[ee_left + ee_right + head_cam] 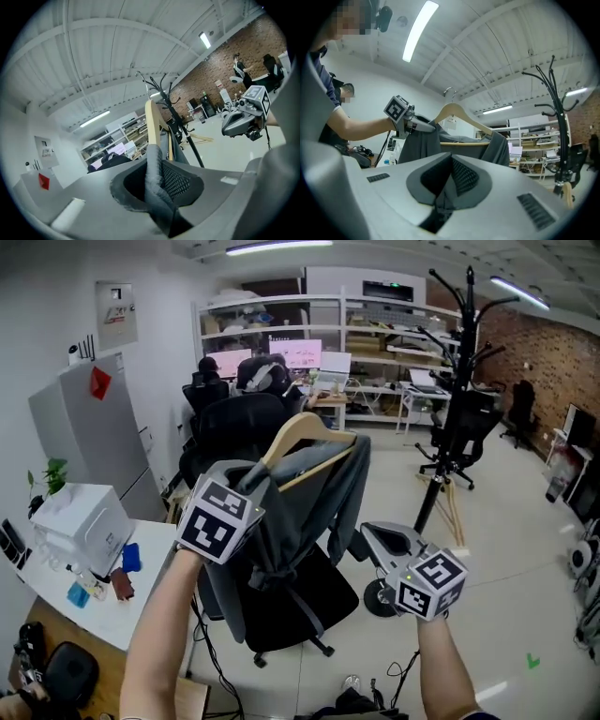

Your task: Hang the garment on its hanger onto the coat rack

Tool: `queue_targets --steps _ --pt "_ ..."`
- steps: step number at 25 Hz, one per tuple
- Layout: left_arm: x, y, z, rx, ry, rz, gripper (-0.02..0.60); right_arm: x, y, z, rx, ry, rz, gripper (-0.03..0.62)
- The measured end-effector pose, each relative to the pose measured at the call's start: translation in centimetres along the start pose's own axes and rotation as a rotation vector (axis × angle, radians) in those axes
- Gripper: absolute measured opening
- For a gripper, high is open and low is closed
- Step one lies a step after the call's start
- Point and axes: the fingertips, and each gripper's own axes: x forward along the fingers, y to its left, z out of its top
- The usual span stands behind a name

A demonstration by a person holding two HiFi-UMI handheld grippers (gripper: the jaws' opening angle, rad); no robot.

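Note:
A grey garment (pixel 300 512) hangs on a wooden hanger (pixel 309 430), held up in the air in front of me. My left gripper (pixel 251 482) is shut on the cloth at the garment's left shoulder; a grey fold stands pinched between its pads (pixel 154 185), with the hanger (pixel 152 124) just beyond. My right gripper (pixel 364 532) meets the garment's lower right edge, and a strip of grey cloth sits between its shut jaws (pixel 444 187). The black coat rack (pixel 464 343) stands apart at the back right, also seen as the rack (pixel 558 108) and the rack (pixel 164 96).
A black office chair (pixel 281 620) stands right under the garment. A white table (pixel 98 610) with a white box (pixel 80 519) is at the left, beside a grey cabinet (pixel 89 432). Desks with monitors (pixel 295 354) and seated people are behind. Wooden pieces (pixel 452 507) lie at the rack's foot.

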Motion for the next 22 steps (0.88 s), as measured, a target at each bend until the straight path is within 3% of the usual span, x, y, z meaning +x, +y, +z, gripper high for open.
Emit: queue_targets --steps 5,11,22 --pt "-0.6 -2.8 2.8 0.037 -0.057 -0.101 0.086 -4.3 -1.6 1.6 -0.030 0.029 -0.124 0.014" --pt "0.3 -6.7 8.6 0.075 -0.158 -0.195 0.086 -8.5 -3.7 4.7 -0.083 0.007 -0.212 0.014" --pt "8.2 -17.6 20.1 0.142 -0.288 -0.421 0.086 -18.4 -11.7 6.2 -0.121 -0.003 -0.426 0.014"
